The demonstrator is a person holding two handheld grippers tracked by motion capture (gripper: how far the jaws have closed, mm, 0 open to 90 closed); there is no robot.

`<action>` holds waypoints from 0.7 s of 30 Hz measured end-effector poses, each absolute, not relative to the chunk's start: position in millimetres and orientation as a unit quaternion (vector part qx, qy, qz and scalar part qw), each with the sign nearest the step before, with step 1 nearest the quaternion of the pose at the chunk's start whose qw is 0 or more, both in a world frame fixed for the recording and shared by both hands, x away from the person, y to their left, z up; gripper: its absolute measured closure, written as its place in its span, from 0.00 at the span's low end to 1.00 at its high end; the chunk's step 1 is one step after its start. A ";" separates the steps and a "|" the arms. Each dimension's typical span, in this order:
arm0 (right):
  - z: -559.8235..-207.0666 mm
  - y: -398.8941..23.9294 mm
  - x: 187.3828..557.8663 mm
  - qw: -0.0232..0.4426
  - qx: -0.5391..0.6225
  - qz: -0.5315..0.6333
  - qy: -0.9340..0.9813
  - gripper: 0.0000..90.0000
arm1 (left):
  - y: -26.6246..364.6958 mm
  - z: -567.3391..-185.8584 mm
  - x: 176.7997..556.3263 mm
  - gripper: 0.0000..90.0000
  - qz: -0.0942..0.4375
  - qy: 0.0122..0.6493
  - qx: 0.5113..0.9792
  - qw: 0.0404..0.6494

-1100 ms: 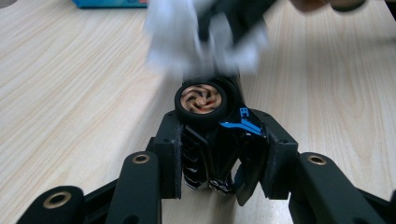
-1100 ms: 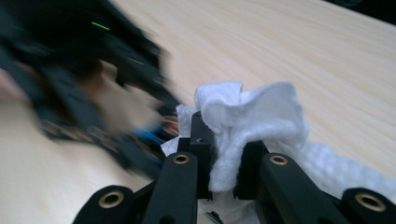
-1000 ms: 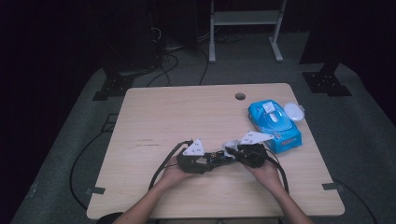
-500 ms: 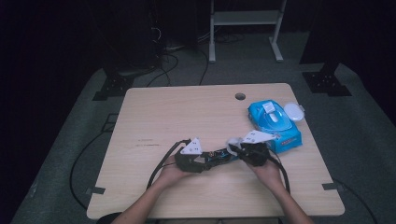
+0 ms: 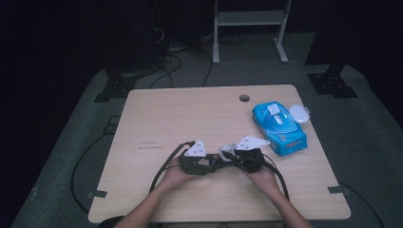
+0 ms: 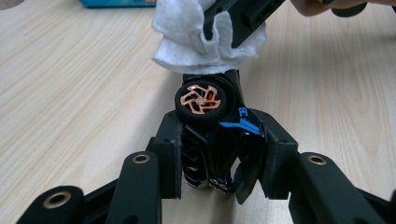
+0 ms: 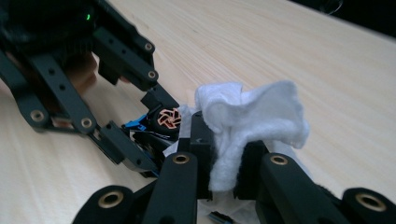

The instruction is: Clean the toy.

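— What does the left gripper (image 6: 219, 154) hold?
— A black toy car (image 6: 212, 135) with copper-spoked wheels, clamped between its pads just above the wooden table (image 5: 180, 114).
— And the right gripper (image 7: 224, 172)?
— Jaws pinched tight on a white wipe (image 7: 247, 121), pressed against the car's end (the blue wipes pack (image 5: 279, 122) lies well apart).

- Toy car (image 6: 212, 140) sits between the left gripper's (image 6: 223, 154) pads.
- Wipe (image 7: 247, 126), pinched in the right gripper (image 7: 223, 175), touches the car's far end.
- Wipes pack (image 5: 278, 127) lies right, behind both.
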State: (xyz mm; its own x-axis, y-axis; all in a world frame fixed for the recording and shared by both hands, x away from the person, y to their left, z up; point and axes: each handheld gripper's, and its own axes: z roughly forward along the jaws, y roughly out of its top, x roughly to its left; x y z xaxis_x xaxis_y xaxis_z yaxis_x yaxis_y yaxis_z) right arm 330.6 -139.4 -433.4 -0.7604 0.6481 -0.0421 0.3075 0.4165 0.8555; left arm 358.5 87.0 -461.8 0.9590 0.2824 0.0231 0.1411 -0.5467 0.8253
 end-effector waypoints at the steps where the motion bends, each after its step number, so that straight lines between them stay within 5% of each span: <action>1: -432.6 -139.6 330.8 0.190 0.291 0.451 0.822 0.89 | 88.1 -461.3 358.5 0.65 0.078 0.119 0.878 0.458; 6: -432.2 -176.7 340.2 0.240 0.339 0.428 0.803 0.90 | 90.8 -461.1 359.1 0.65 0.078 0.120 0.876 0.460; 10: -434.6 -202.8 347.6 0.228 0.382 0.429 0.786 0.90 | 92.5 -460.9 359.7 0.65 0.079 0.122 0.877 0.457; 21: -434.1 -179.0 343.0 0.220 0.353 0.444 0.794 0.90 | 92.5 -460.8 359.5 0.65 0.081 0.124 0.877 0.457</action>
State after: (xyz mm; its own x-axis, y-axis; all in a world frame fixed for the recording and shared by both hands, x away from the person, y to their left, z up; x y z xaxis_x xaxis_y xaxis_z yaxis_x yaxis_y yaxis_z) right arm 343.0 -179.0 -434.1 -0.6544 0.7552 -0.0366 0.3644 0.3574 0.8599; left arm 359.5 92.5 -460.8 0.9558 0.2926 0.0289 0.1439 -0.5513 0.8218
